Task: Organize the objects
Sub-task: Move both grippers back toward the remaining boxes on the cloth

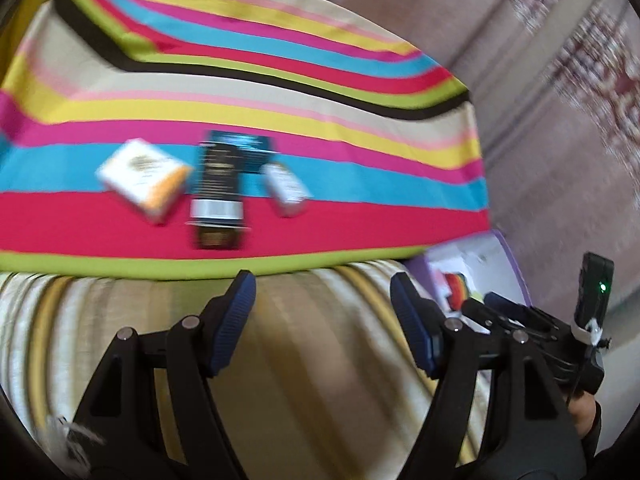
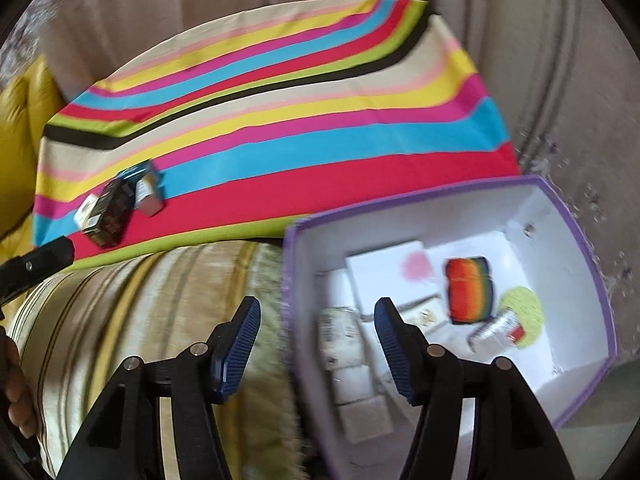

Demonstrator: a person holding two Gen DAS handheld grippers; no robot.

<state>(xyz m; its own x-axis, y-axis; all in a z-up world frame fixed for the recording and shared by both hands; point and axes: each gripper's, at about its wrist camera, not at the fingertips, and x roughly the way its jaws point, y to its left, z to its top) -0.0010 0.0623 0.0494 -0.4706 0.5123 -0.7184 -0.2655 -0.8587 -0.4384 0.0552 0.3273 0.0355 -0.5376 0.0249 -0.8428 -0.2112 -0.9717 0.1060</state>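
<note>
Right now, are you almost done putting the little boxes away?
Partly. The purple box already holds several things, like a rainbow pouch. Nothing is in hand: left gripper and right gripper are both open. Left to do: three small boxes on the striped cloth, including the tall black box.

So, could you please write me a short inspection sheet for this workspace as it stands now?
Surface: striped cloth laid flat, beside a striped cushion.
Job's things: white-orange box, black carton and small white box side by side on the cloth.
Clutter: purple-rimmed box holds several packets and a rainbow item.
Grippers: left gripper and right gripper both open, empty.
Cables: nothing seen.
Surroundings: patterned carpet; yellow seat.
</note>
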